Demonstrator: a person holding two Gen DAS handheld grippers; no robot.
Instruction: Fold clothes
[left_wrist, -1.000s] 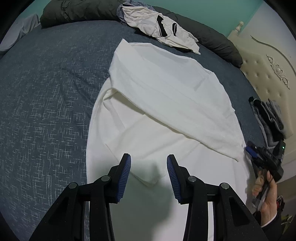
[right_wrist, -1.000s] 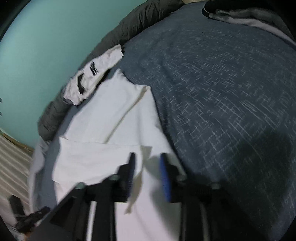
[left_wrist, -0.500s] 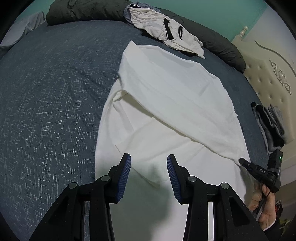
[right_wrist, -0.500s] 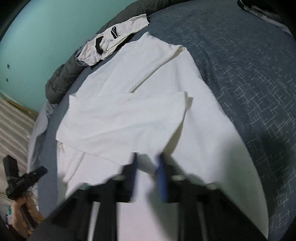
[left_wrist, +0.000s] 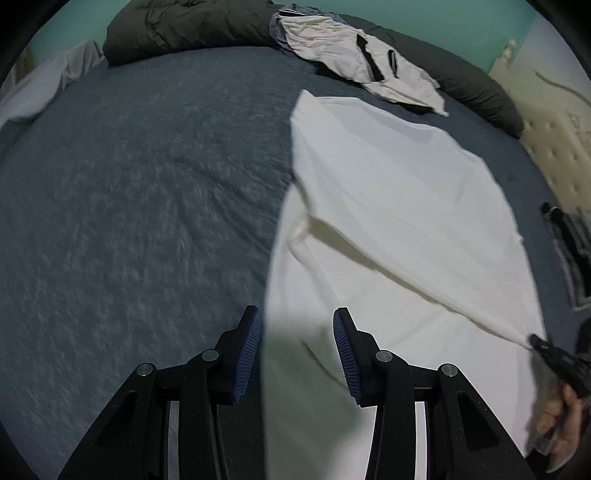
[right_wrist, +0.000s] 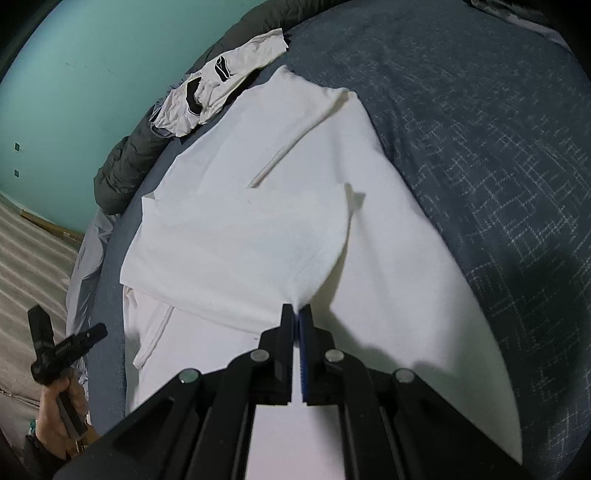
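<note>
Two grippers over white garment (right_wrist: 258, 236) on blue bedspread (left_wrist: 129, 221): right gripper (right_wrist: 297, 314) clamped on folded flap corner; left gripper (left_wrist: 297, 332) jaws apart, empty, at garment's left edge. Advice: pinch left edge before lifting, keep fold taut.

Plain white cotton garment (right_wrist: 258, 236) on dark blue bedspread (left_wrist: 129, 221) flecked with pale crosshatch. Beyond the garment, crumpled off-white top (left_wrist: 354, 66) with black marks, charcoal quilt (left_wrist: 177, 26), teal wall (right_wrist: 92, 74).
</note>
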